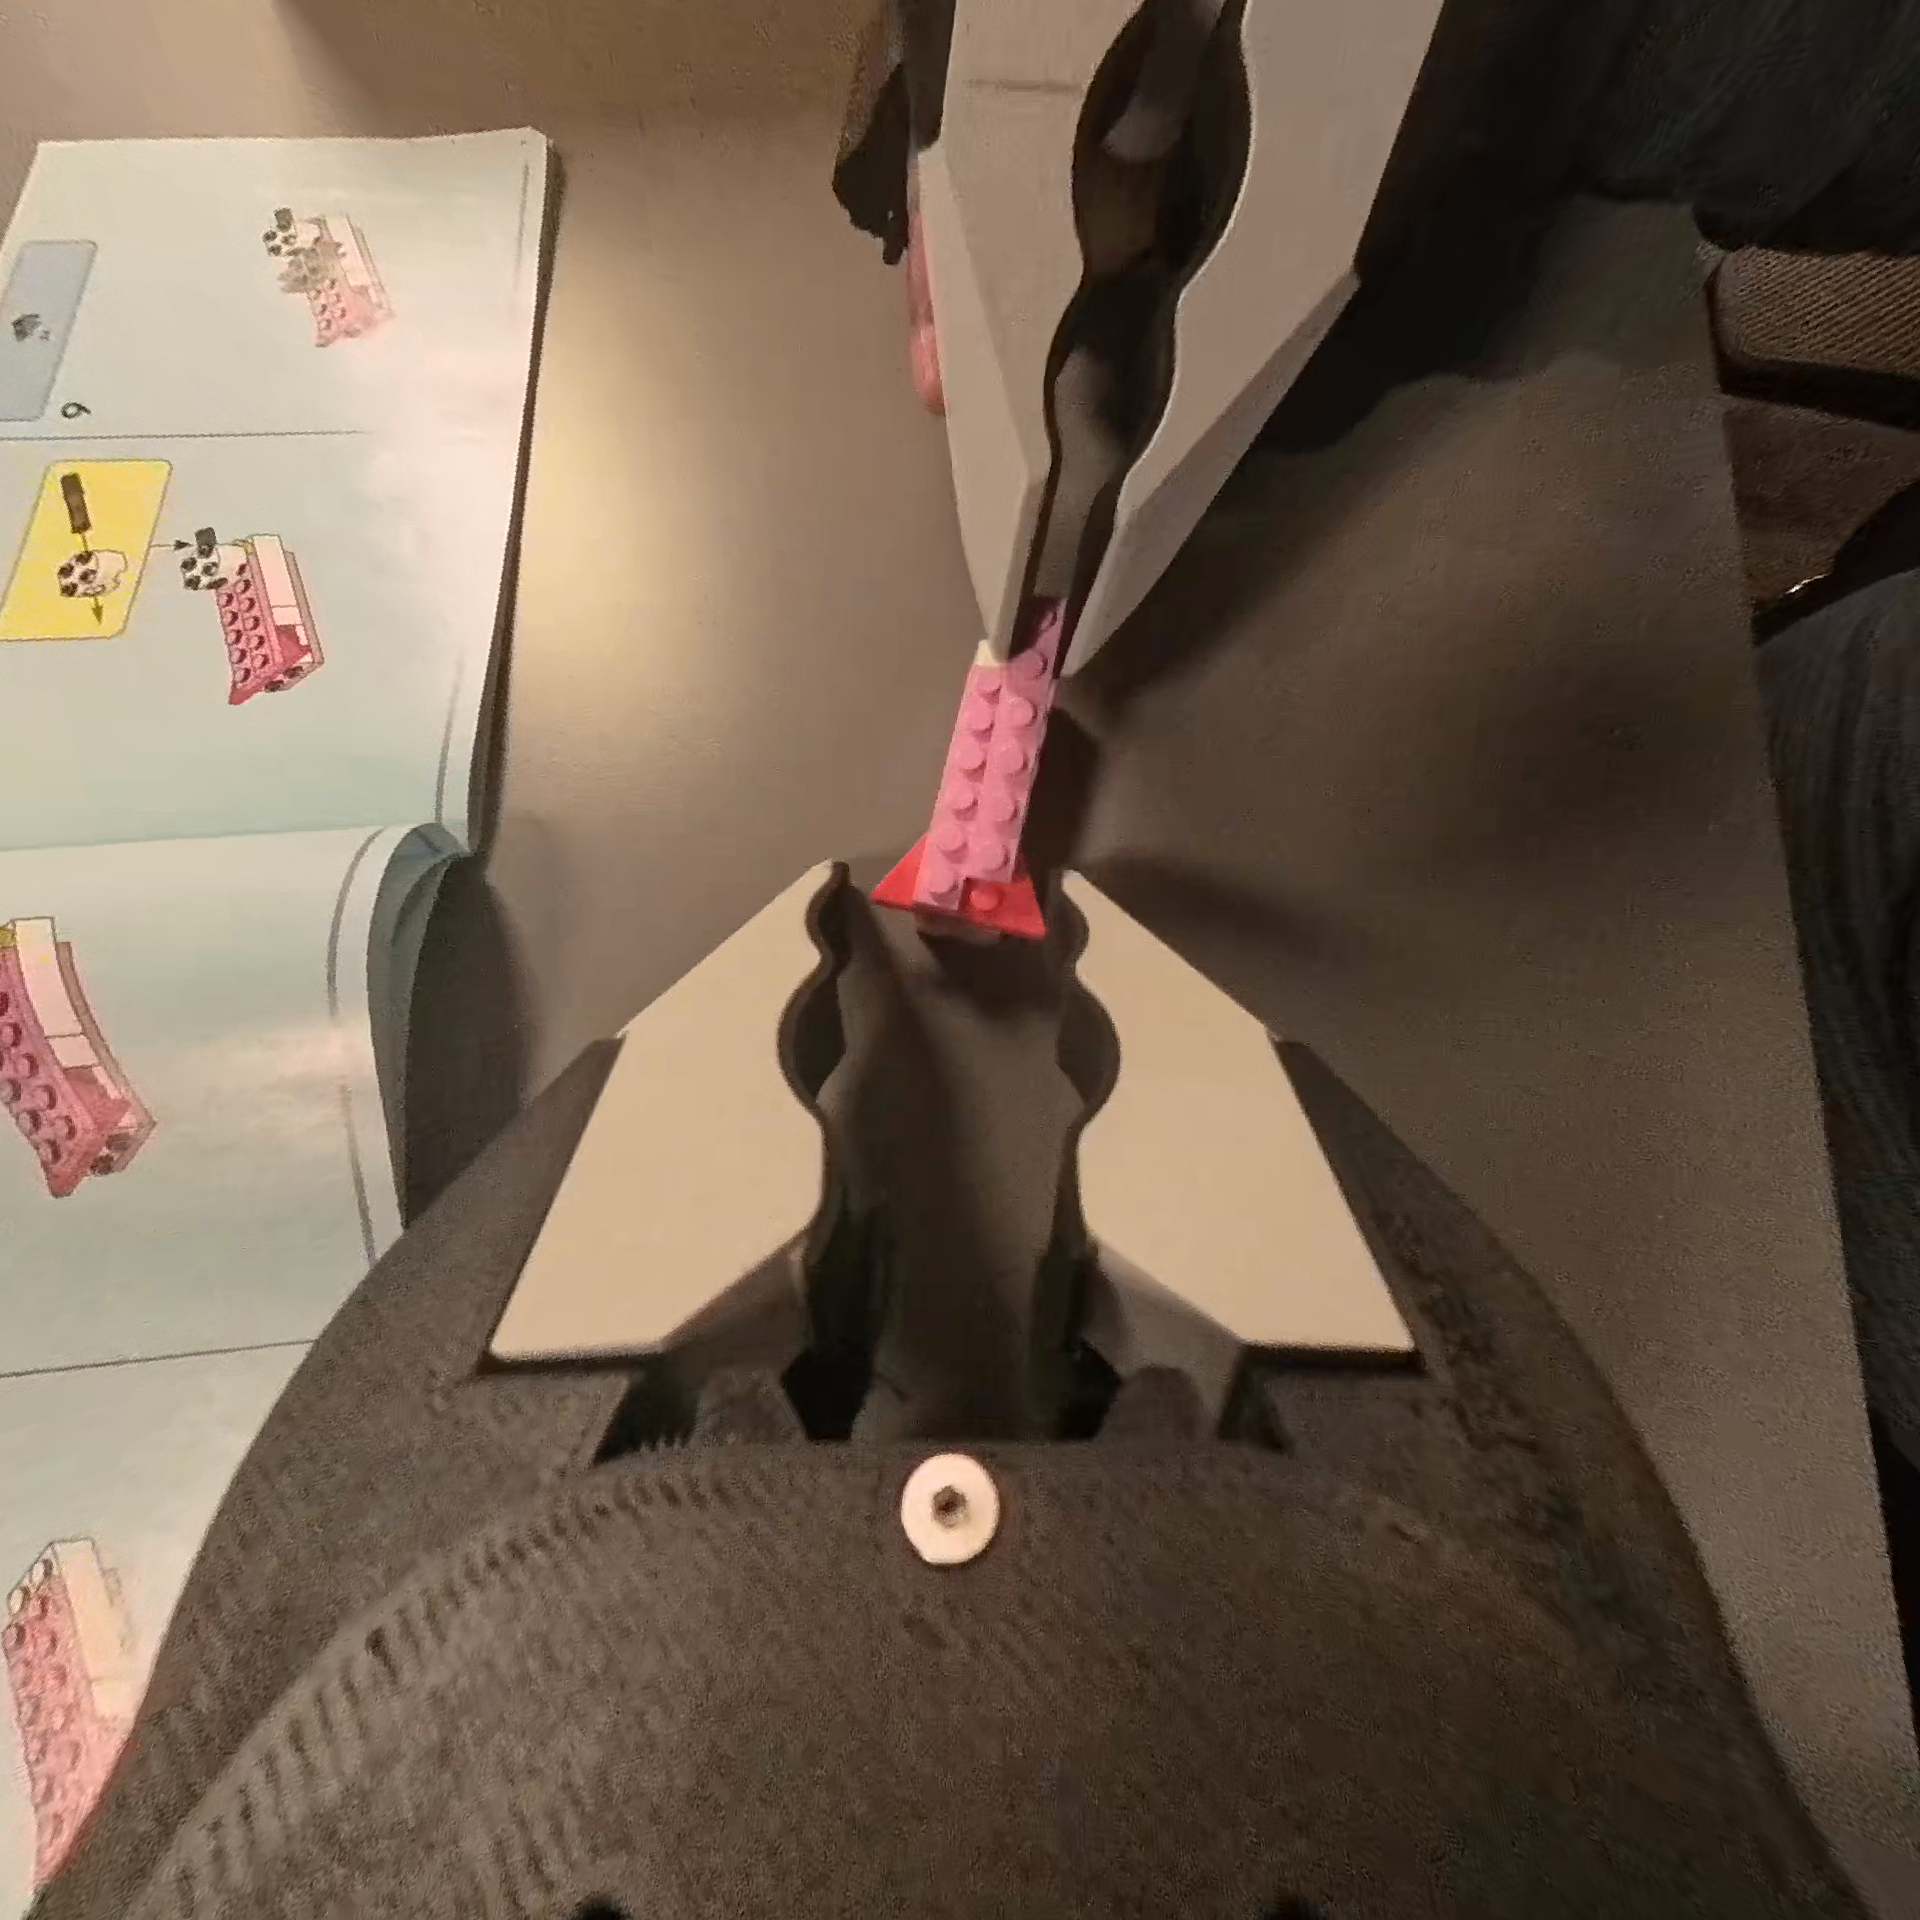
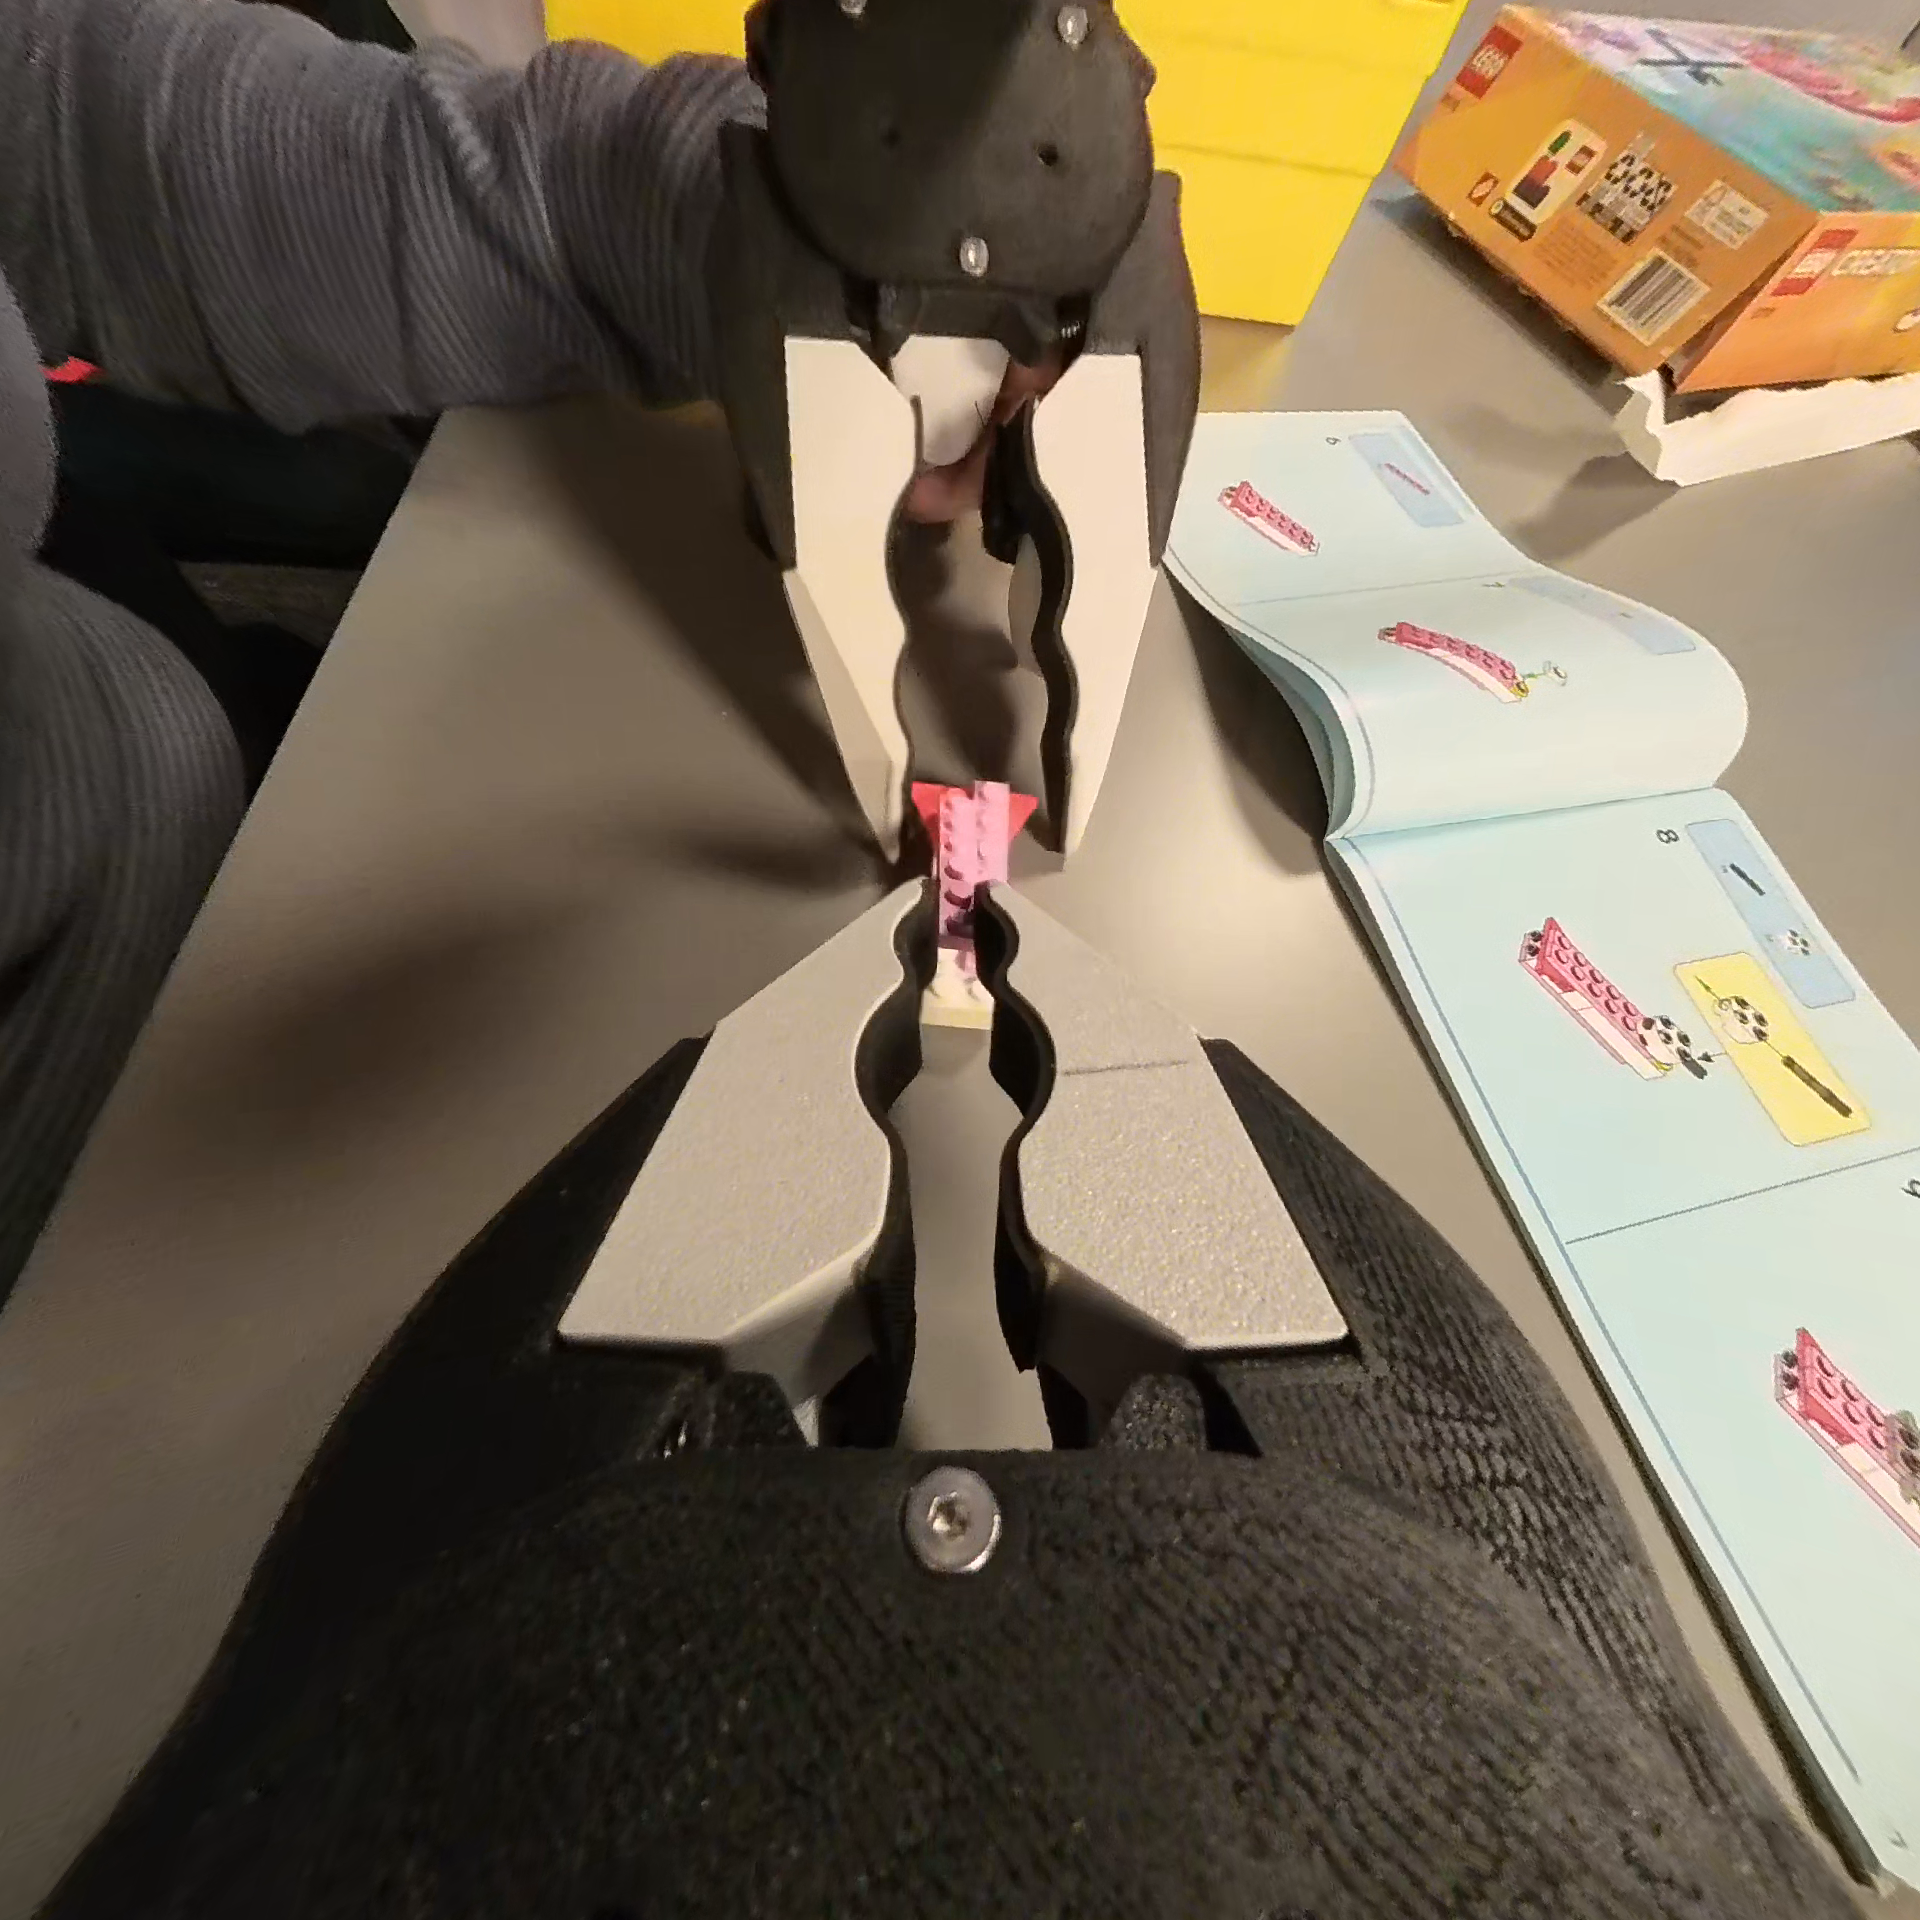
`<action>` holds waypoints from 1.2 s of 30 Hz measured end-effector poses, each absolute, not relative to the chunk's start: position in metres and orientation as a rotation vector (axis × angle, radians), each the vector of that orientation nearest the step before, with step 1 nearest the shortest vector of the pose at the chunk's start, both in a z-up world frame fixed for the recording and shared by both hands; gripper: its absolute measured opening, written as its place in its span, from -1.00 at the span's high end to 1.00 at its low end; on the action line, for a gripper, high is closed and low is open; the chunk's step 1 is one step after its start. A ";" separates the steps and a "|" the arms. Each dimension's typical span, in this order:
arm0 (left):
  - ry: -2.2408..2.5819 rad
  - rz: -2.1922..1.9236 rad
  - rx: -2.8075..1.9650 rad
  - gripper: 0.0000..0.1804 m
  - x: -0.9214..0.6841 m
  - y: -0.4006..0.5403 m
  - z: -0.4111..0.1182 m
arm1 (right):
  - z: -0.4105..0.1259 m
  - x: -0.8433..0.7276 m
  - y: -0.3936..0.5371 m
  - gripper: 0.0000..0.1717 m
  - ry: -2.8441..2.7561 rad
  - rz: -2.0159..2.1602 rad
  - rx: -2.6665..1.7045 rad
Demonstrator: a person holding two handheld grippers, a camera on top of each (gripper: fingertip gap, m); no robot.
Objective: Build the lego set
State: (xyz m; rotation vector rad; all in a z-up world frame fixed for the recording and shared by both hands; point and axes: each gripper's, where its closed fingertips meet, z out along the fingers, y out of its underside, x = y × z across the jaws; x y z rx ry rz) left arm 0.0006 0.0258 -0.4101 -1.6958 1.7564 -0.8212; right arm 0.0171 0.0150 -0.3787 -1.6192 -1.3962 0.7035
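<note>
- Right tool [image 2: 961, 904]: fingers clamped on the white-and-pink end of a pink brick assembly [image 2: 971, 847], held above the grey counter [image 2: 520, 727].
- Left tool [image 1: 956, 904]: fingers apart around the assembly's red wedge end [image 1: 961, 902], gaps visible.
- Open instruction booklet [image 2: 1558, 831] lies beside them.

Brick strip [image 1: 992, 769] pink, red end; booklet [image 2: 1621, 831] pale blue; table [image 2: 520, 831] grey; box [image 2: 1621, 177] orange.

Both wide-angle views were dim and warmly lit, bending straight lines near the edges. Soft dark shadows fanned across the grey bench [image 2: 436, 831] around the fingertips. The left wrist view was murkier, its booklet [image 1: 260, 623] blurred and faintly glaring; the right wrist view was sharper, though the pink brick piece [image 2: 971, 852] looked smeared.
</note>
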 end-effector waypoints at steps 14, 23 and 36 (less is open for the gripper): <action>1.722 -0.809 -1.721 0.65 0.003 0.028 -0.410 | -0.372 0.012 0.018 0.97 -1.352 0.653 -1.589; 1.713 -0.807 -1.727 0.65 0.003 0.028 -0.409 | -0.386 0.012 0.022 0.97 -1.400 0.559 -1.636; 1.679 -0.837 -1.766 0.65 0.005 0.027 -0.409 | -0.393 0.018 0.023 0.67 -1.421 0.498 -1.666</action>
